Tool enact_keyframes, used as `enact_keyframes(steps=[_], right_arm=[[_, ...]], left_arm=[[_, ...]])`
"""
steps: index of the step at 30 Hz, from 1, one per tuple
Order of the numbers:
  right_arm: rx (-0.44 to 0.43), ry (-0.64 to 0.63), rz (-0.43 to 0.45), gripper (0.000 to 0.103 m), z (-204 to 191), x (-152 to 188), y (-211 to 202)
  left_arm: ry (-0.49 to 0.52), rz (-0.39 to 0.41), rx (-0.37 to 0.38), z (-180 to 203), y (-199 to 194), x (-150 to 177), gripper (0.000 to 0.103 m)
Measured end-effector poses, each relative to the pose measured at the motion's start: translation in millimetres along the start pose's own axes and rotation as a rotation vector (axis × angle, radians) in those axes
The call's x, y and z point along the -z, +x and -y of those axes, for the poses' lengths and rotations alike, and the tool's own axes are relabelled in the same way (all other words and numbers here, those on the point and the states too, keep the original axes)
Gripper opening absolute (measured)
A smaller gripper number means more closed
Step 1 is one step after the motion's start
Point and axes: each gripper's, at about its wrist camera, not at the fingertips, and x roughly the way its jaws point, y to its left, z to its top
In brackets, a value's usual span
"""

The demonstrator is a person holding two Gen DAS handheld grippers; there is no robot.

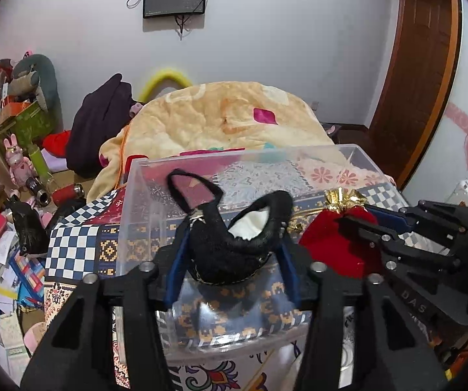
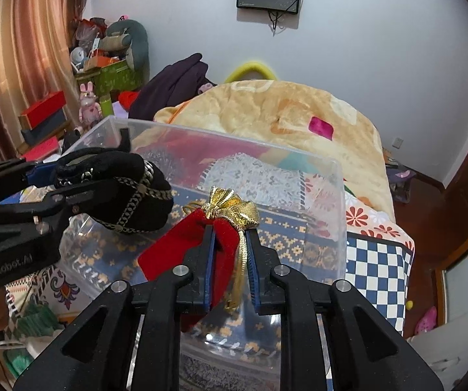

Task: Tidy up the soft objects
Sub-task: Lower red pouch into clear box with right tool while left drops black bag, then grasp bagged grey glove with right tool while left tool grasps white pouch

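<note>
My left gripper (image 1: 232, 244) is shut on a black fabric pouch (image 1: 234, 247) with a loop handle and white lining, held over the clear plastic bin (image 1: 129, 215). The pouch also shows in the right wrist view (image 2: 126, 192), with gold trim. My right gripper (image 2: 230, 247) is shut on a red velvet pouch (image 2: 185, 247) with a gold ribbon bow (image 2: 230, 207), held over the bin (image 2: 339, 215). The red pouch shows in the left wrist view (image 1: 328, 247), right of the black one.
The bin sits on a patterned patchwork bedspread (image 1: 71, 251). A folded peach blanket (image 1: 220, 117) lies behind it. Cluttered boxes and toys (image 1: 15, 123) fill the left side. A wooden door (image 1: 419, 65) stands at the right.
</note>
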Motion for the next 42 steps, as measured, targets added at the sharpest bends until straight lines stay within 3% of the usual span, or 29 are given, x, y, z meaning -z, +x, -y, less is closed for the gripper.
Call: enact_keyframes(steps=[3,7,11,17,25,42], right_arm=[[-0.005,0.000,-0.005,0.030,0,-1,-2],[0.003,0.016,0.037,0.056,2,1,-16],[0.007,0.026,0.093,0.064,4,2,-36],[-0.001,0.026,0.156,0.065,5,4,-60],[-0.005,0.009,0.186,0.073,3,22,-75],[-0.021,0.013,0.030,0.073,8,75,-40]], left_arm=[[-0.005,0.000,0.003,0,-5,4,0.056],[-0.033,0.003,0.032,-2,-12,5,0.060],[-0.031,0.038,0.031,-1,-28,7,0.065],[-0.024,0.108,0.057,0,-62,12,0.076],[0.016,0.133,0.080,6,-89,29,0.079],[0.093,0.004,0.129,24,-70,97,0.080]])
